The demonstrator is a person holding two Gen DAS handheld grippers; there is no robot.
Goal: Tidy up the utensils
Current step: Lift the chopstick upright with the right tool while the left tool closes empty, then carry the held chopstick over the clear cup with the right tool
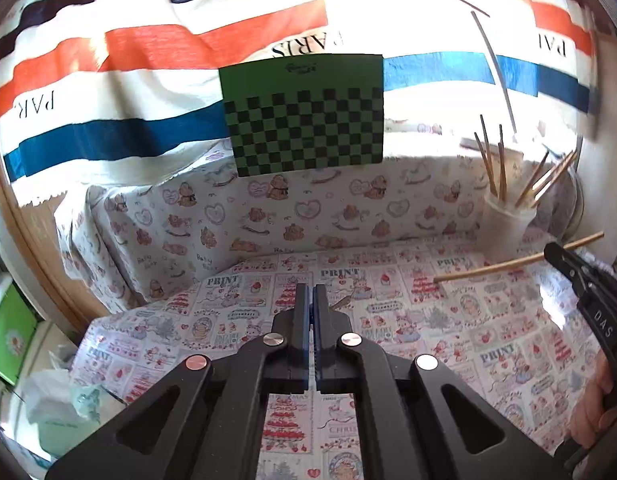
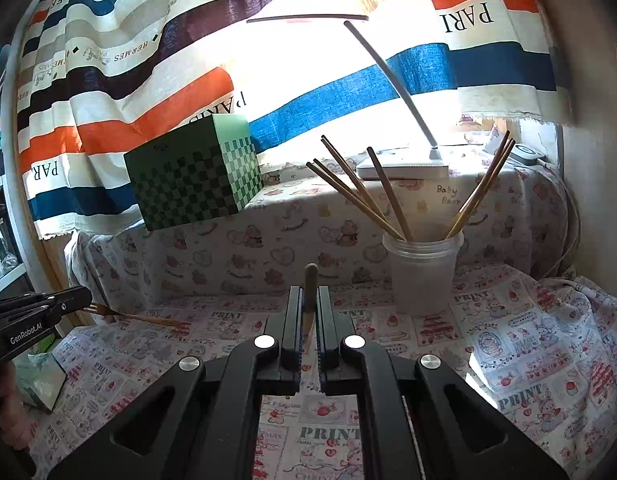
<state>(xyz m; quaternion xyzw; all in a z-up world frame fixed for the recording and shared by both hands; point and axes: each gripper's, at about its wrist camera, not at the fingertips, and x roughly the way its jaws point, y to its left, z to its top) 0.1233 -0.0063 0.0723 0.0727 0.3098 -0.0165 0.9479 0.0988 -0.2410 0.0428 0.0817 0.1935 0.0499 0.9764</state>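
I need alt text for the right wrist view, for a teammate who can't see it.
The right tongs are shut on a golden utensil handle above a printed tablecloth. Ahead to the right stands a translucent cup of golden utensils; at far left the left tongs hold a golden fork.

The left tool [image 1: 310, 294] points forward and downward, its jaws pressed together with nothing seen between them. The right tool [image 2: 308, 300] also tilts slightly down, jaws clamped on a thin wooden-handled utensil [image 2: 310, 280]. A hand [image 1: 594, 404] grips the right tool's handle.
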